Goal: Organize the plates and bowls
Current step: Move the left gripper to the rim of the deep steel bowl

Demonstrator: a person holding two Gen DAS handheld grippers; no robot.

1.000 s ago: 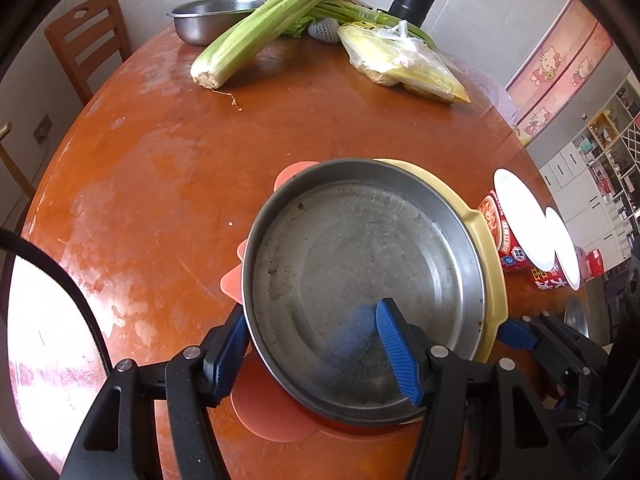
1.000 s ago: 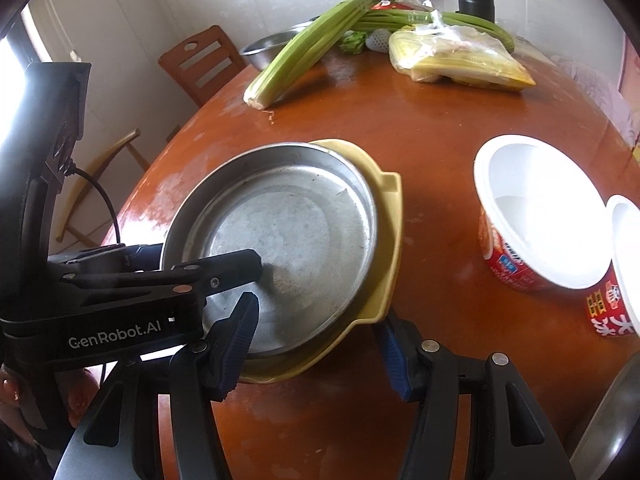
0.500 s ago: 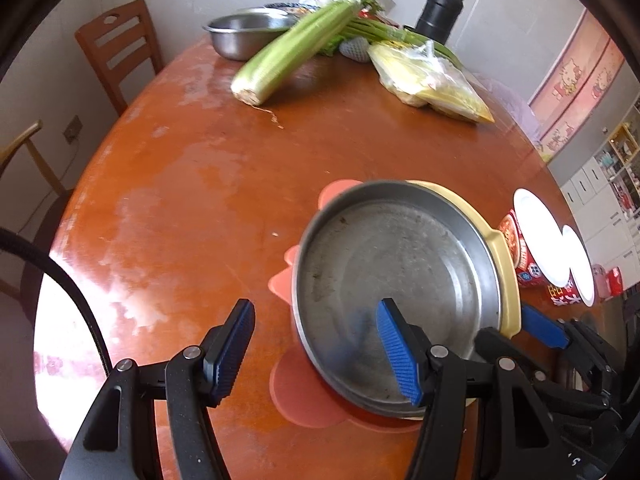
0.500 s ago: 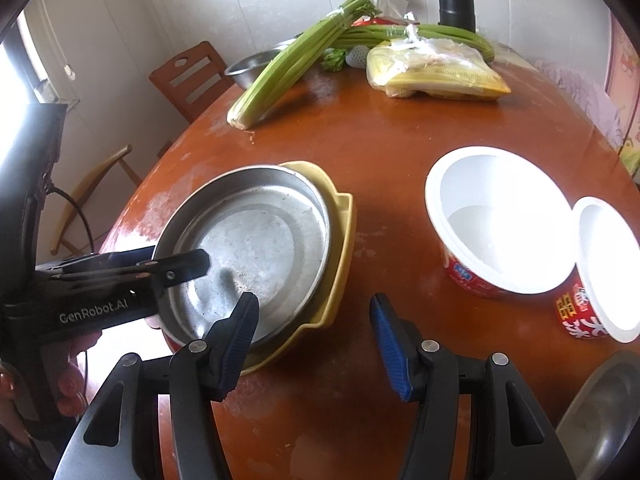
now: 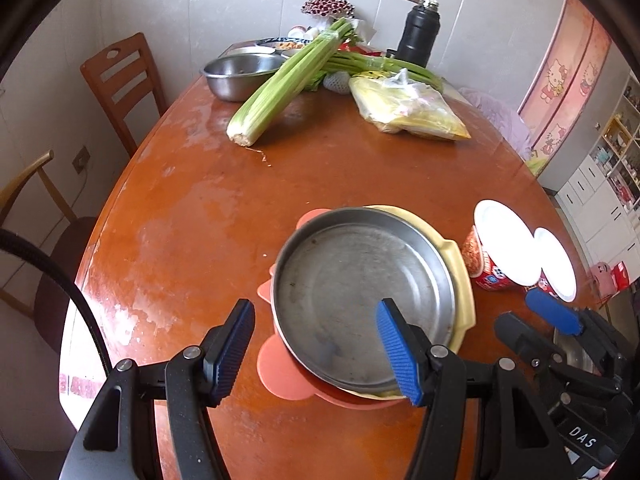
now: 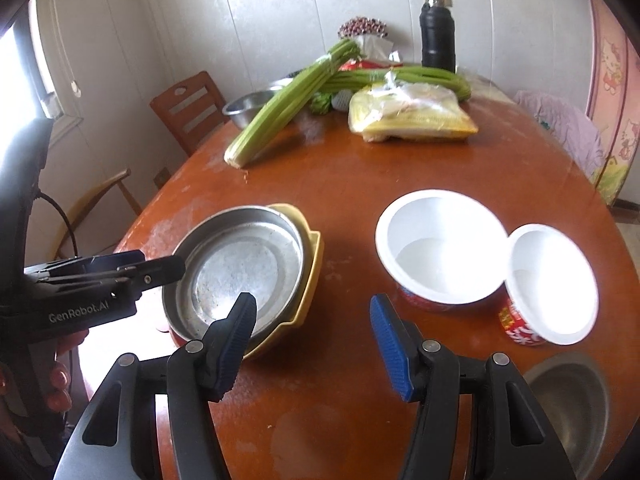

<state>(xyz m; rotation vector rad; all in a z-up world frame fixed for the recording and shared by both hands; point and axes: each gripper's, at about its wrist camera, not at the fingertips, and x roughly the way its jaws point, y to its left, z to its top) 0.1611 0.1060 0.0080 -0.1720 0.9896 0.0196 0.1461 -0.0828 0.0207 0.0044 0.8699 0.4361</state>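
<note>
**Caller:** Plates first, from the left wrist view. The steel plate sits nested on a yellow dish, and both rest on a pink plate near the front of the round table. The left gripper hangs above the stack's near edge, jaws spread, nothing between the pads, 1 blue pad over the steel plate and the other over bare wood.

**Analyst:** So the stack is free. The steel plate sits off-centre on the yellow dish, so a nudge from that pad could slide it off.

**Caller:** Over to the right wrist view. The right gripper is spread too, empty, poised over bare table between the stack and 2 white bowls. Those 2 touch rim to rim, and a steel bowl peeks in at the lower right corner. A hand holds the left tool's handle at the left edge.

**Analyst:** My guess is the bowls are next. They look light and thin-walled, so a hard pinch on 1 rim may buckle it, and lifting the big one could drag or tip its smaller neighbour.

**Caller:** Farther back, celery, a yellow bag and a black flask crowd the far end.

**Analyst:** Well apart from the action. The real hazard is 2 tools working close together and clipping each other.
</note>
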